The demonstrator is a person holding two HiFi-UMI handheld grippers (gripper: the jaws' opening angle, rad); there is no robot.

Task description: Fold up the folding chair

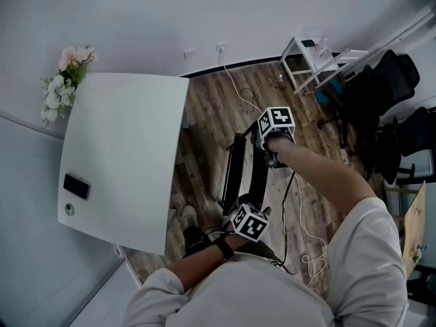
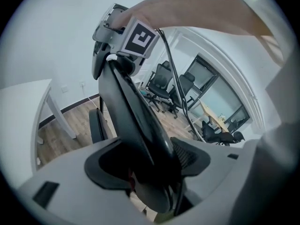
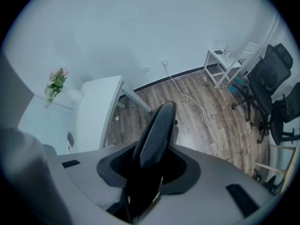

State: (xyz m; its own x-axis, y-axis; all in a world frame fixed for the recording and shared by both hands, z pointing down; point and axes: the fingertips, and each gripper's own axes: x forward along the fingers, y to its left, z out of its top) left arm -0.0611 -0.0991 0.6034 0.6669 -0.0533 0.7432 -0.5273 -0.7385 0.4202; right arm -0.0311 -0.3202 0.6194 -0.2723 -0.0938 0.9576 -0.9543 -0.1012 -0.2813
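Left gripper (image 2: 152, 172) and right gripper (image 3: 145, 172) each pinch a black edge of the folding chair (image 1: 240, 165) beside the white table (image 1: 122, 155)

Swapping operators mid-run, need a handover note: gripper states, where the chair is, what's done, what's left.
Left gripper: shut on the folding chair, at its near end.
Right gripper: shut on its far end.
Chair: black, on edge over the wood floor, beside the white table.
Done: it looks collapsed nearly flat.
Left: check that it is fully closed, then set it down. Whether it touches the floor cannot be seen.
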